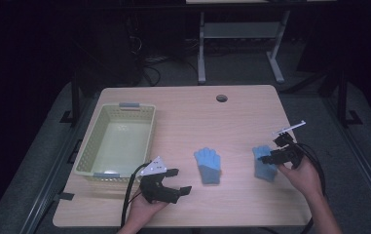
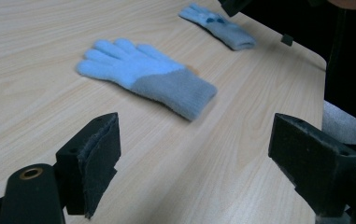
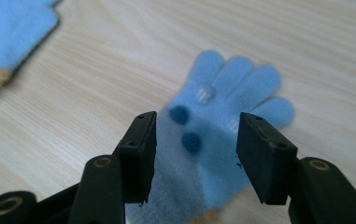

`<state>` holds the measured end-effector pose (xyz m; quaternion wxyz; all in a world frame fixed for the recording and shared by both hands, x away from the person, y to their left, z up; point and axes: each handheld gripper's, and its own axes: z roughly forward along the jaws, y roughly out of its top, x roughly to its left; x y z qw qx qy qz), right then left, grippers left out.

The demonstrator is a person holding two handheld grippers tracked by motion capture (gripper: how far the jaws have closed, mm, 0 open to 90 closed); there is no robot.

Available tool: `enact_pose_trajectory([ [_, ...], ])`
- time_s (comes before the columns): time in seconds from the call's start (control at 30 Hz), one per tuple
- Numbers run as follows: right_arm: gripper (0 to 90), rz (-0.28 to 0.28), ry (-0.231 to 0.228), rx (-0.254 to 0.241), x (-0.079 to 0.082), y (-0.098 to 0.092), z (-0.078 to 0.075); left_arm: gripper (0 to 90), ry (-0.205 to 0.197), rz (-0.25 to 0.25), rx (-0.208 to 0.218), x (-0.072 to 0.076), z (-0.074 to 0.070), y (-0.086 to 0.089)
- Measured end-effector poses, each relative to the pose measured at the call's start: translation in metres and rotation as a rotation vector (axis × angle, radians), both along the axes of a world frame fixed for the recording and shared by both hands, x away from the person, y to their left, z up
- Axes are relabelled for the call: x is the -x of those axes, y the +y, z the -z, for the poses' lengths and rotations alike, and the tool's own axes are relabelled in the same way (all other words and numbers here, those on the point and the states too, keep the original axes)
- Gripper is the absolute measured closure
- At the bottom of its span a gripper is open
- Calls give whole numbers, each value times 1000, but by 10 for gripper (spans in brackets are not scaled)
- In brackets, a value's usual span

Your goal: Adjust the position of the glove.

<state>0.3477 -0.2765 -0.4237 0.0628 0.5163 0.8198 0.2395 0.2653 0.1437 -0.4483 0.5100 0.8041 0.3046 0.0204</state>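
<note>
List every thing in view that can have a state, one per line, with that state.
Left gripper: open, held above the table, holding nothing.
Right gripper: open, jaws either side of the right glove, not closed on it.
Middle glove: lying flat on the table, fingers pointing away from the person.
Right glove: lying flat, dotted side up.
Basket: upright, empty.
Table: hole near its far edge, uncovered.

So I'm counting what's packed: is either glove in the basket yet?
No: the basket holds nothing, and both gloves lie on the table.
</note>
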Motion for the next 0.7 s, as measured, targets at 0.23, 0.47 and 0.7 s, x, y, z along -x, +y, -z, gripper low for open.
enact_pose_trajectory([
  [0.23,590,-7,55,71,-2,5,19,166,7,-8,15,-1,0,2],
  [0.47,631,-32,23,141,1,13,21,167,14,-25,36,-2,-1,5],
  [0.7,668,-34,20,154,0,14,21,167,10,-22,38,-1,-1,4],
])
